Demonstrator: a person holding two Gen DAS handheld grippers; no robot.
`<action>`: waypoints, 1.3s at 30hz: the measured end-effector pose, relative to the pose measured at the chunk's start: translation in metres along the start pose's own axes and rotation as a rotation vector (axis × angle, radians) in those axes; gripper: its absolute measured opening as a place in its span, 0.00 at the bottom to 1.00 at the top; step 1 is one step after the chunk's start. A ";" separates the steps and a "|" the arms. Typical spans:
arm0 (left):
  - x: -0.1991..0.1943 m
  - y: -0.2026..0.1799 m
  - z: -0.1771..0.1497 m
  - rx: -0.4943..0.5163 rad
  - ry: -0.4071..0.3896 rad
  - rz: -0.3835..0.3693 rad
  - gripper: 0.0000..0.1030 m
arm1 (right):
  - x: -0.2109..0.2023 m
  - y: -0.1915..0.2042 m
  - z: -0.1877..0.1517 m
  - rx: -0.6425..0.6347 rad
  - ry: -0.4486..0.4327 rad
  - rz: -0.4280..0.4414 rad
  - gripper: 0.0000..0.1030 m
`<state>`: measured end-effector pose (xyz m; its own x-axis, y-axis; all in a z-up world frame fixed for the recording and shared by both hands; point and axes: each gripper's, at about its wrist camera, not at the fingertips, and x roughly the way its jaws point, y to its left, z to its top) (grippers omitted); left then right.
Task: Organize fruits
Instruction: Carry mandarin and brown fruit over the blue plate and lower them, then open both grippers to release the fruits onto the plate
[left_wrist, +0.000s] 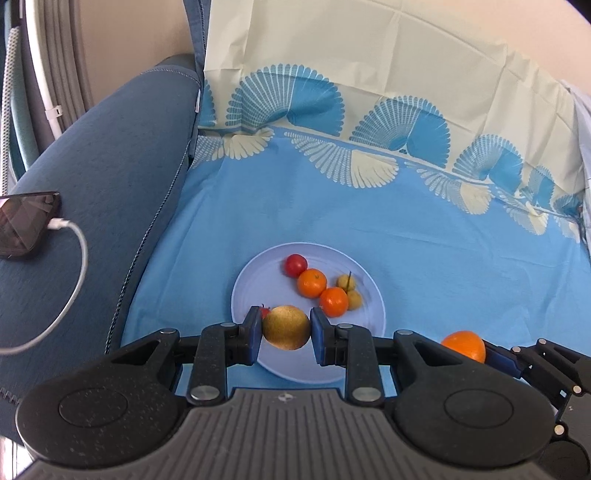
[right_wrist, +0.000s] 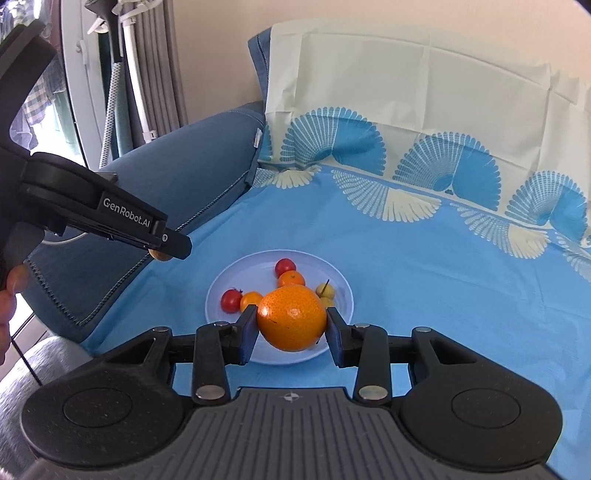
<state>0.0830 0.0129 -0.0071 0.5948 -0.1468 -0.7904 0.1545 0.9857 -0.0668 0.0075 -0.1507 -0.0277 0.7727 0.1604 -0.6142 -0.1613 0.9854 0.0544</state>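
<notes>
Left wrist view: left tongs (left_wrist: 286, 328) pinch a roundish pear (left_wrist: 286, 327); right tongs (right_wrist: 291, 325) pinch an orange (right_wrist: 291, 318).

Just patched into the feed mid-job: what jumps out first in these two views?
Both grippers carry fruit: the left gripper is clamped on a brownish-yellow pear, the right gripper on a big orange. Beyond them, a pale blue plate sits on the blue patterned cloth, already holding red, orange and small yellow fruits. A phone charges on the sofa arm at left.

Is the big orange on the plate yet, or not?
Not yet: the right claw grips the big orange above the plate.
</notes>
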 end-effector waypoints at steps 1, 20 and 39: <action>0.007 0.000 0.003 0.000 0.007 0.005 0.30 | 0.006 -0.001 0.002 0.002 0.003 0.001 0.39; 0.119 0.004 0.025 0.005 0.149 0.060 0.30 | 0.120 -0.013 0.008 -0.007 0.114 0.030 0.39; 0.117 0.003 0.020 0.006 0.140 0.071 0.98 | 0.133 -0.009 0.013 -0.089 0.121 0.026 0.79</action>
<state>0.1684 -0.0034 -0.0875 0.4886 -0.0633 -0.8702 0.1208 0.9927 -0.0044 0.1198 -0.1370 -0.1003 0.6889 0.1721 -0.7041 -0.2382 0.9712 0.0042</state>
